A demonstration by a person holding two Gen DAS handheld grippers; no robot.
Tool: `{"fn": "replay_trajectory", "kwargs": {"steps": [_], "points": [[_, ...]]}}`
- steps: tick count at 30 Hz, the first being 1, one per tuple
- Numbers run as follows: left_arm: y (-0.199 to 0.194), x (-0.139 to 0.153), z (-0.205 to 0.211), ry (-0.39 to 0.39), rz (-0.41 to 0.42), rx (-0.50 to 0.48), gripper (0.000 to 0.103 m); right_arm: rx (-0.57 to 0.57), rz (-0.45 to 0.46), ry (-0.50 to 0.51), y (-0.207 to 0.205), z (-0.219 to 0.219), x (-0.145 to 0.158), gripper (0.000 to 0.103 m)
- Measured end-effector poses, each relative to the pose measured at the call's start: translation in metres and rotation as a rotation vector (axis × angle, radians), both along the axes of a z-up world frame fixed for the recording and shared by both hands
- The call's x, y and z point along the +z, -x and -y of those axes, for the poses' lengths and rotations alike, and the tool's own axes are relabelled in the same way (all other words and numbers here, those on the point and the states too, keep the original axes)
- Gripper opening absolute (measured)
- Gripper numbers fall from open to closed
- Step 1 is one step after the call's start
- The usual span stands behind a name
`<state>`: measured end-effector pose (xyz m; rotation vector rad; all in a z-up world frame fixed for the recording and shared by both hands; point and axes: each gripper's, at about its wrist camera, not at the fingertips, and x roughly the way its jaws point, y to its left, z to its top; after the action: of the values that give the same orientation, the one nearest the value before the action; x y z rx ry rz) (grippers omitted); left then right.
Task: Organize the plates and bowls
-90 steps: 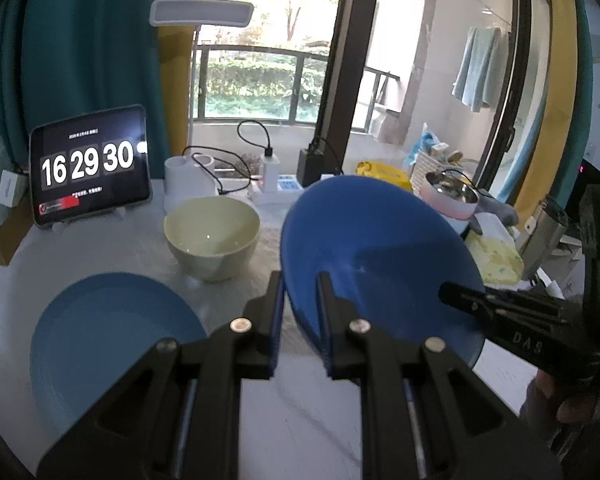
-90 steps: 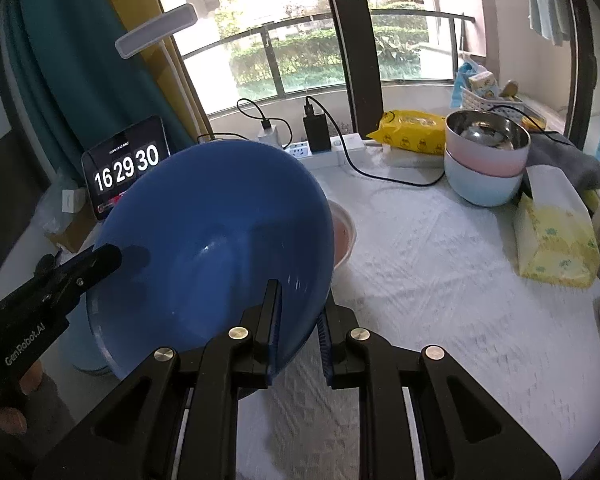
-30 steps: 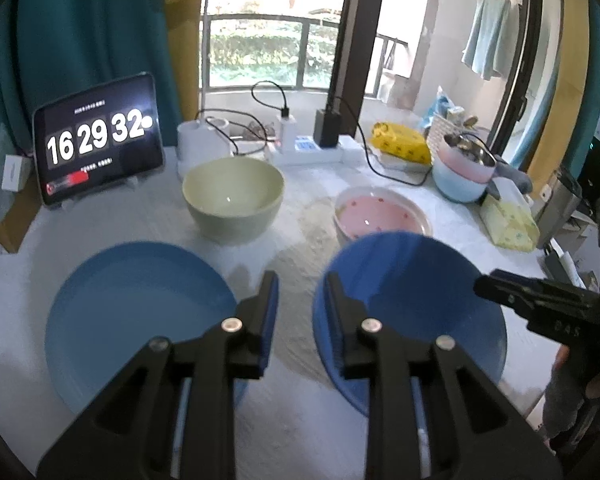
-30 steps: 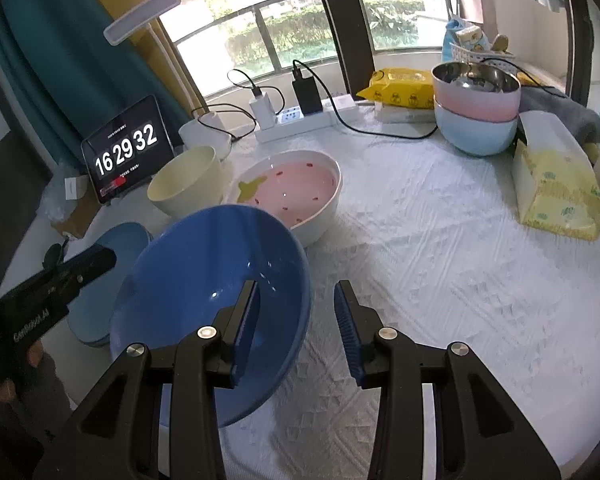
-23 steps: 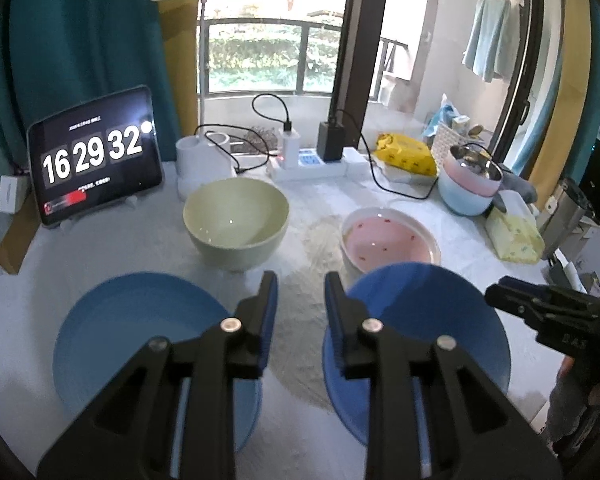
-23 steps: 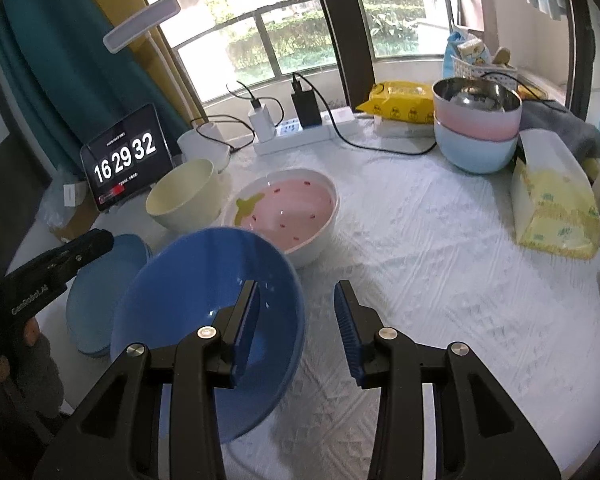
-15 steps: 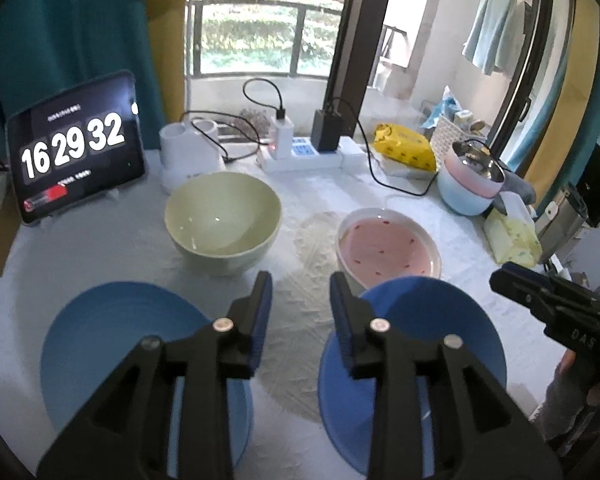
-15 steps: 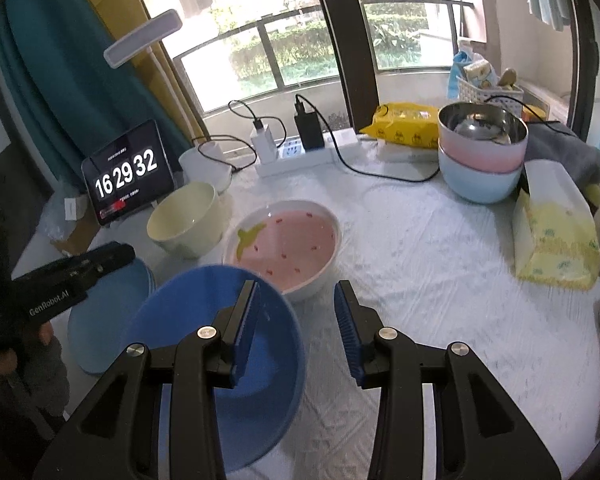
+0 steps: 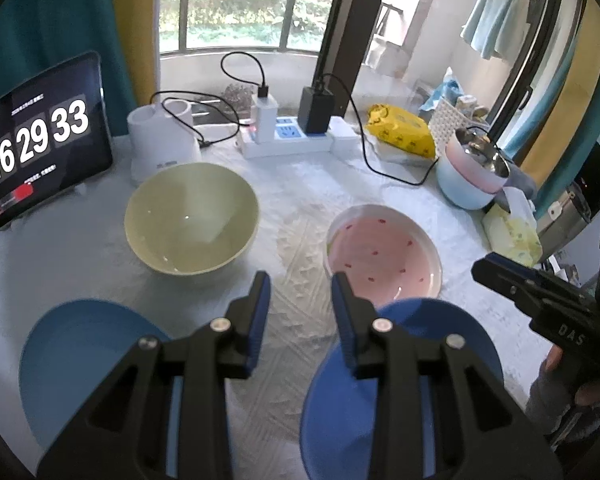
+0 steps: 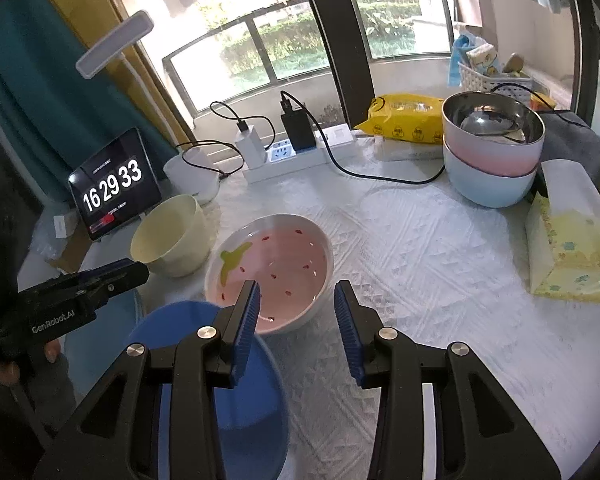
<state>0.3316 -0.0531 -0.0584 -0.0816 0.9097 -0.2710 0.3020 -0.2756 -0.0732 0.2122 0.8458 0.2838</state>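
Note:
A big blue bowl (image 9: pixel 480 344) sits on the white tablecloth at the near edge; it also shows in the right wrist view (image 10: pixel 168 324). A blue plate (image 9: pixel 80 332) lies to its left. A pale yellow bowl (image 9: pixel 191 218) and a pink dish with red specks (image 9: pixel 384 252) stand behind them; both show in the right wrist view, the yellow bowl (image 10: pixel 168 236) and the pink dish (image 10: pixel 274 264). My left gripper (image 9: pixel 298 300) is open and empty above the cloth between plate and blue bowl. My right gripper (image 10: pixel 296 310) is open and empty above the pink dish's near rim.
A tablet clock (image 9: pixel 40 140) stands at the back left, beside a white lamp base (image 9: pixel 160 144). A power strip with cables (image 9: pixel 292 136) lies at the back. Stacked pink and pale blue bowls with a steel bowl (image 10: pixel 492 148), a yellow packet (image 10: pixel 408 116) and a tissue pack (image 10: pixel 572 240) sit right.
Three seconds ago both grippers held the blue bowl in the air. They set it down on the table, opened, and have since risen and pulled back from it.

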Motion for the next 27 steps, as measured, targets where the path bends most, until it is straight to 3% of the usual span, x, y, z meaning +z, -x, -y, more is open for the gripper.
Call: {"fn": "replay_trajectory", "kwargs": {"steps": [16,27], "points": [[-0.037,-0.019,0.015,0.072,-0.16,-0.007,0.033,0.022,-0.067,-0.019,-0.036,0.0,-0.026,0.04],[-0.057,-0.037,0.034,0.129,-0.298,-0.032,0.033,0.057,-0.118,-0.039,-0.057,-0.002,-0.05,0.026]]}}
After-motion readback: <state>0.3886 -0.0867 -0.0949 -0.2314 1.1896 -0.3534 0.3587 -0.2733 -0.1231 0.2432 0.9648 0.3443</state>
